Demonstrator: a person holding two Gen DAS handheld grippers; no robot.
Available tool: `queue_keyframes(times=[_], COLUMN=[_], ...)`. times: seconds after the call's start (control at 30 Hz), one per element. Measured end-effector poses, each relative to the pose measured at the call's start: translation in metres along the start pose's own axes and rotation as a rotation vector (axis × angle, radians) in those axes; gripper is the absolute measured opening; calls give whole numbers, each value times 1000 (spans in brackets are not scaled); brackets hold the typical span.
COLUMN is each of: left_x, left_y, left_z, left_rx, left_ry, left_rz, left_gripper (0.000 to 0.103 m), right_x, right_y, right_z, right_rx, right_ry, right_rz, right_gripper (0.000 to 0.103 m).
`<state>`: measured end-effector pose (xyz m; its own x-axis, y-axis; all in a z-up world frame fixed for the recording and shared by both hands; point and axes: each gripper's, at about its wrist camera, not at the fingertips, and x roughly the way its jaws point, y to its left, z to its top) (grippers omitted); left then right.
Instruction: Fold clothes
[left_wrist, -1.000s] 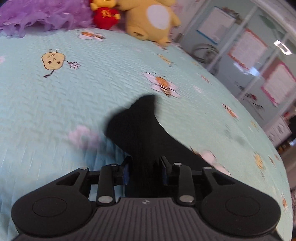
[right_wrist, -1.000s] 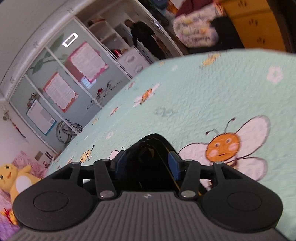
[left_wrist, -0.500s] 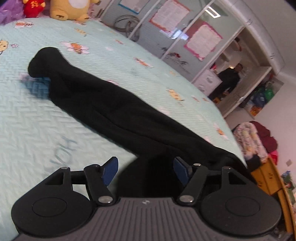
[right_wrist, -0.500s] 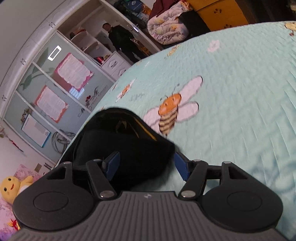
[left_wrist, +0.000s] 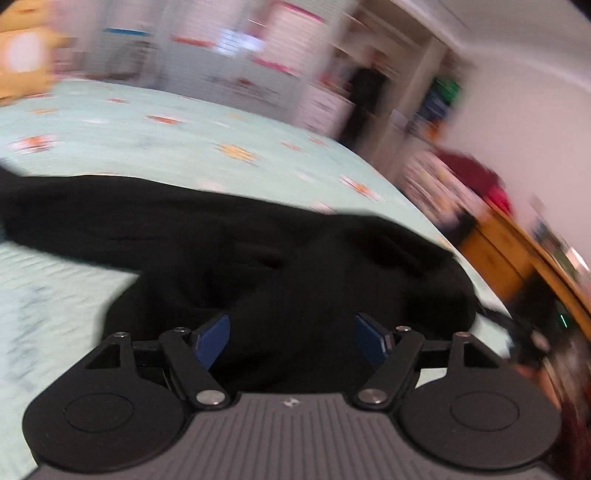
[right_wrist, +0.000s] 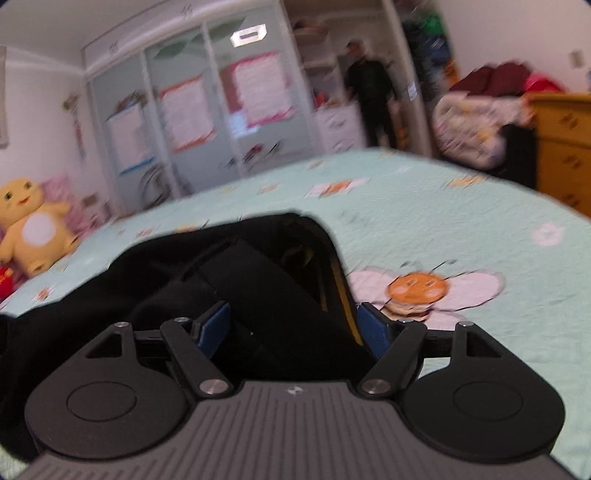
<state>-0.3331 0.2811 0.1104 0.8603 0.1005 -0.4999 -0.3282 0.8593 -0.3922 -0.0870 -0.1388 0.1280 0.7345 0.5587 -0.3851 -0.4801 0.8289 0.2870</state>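
Black garment (left_wrist: 258, 251) lies stretched and bunched on the bed's bee-print quilt (left_wrist: 184, 158), one long limb trailing off to the left. Left hand-held gripper (left_wrist: 291, 338): jaws spread wide, cloth between them, nothing pinched. Right hand-held gripper (right_wrist: 293, 326): likewise wide, over the yellow-lined opening (right_wrist: 332, 273), nothing held. Risks: closing on one layer would drag the heap crooked. Left view blurs heavily, so layers are hard to judge.
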Motion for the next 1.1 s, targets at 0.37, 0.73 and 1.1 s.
queue_keyframes(times=[0.37, 0.73, 1.1], left_x=[2, 80, 75], left_y=[30, 21, 40], left_z=[-1, 35, 57], left_rx=[-147, 111, -102], left_ry=[-135, 1, -69], left_rz=[202, 176, 212], left_gripper=[78, 87, 12], right_x=[-15, -17, -28], right_y=[3, 22, 48], right_z=[-23, -60, -47], right_rx=[-88, -128, -208], right_ry=[142, 195, 141], right_rz=[132, 78, -34], right_gripper=[33, 17, 8])
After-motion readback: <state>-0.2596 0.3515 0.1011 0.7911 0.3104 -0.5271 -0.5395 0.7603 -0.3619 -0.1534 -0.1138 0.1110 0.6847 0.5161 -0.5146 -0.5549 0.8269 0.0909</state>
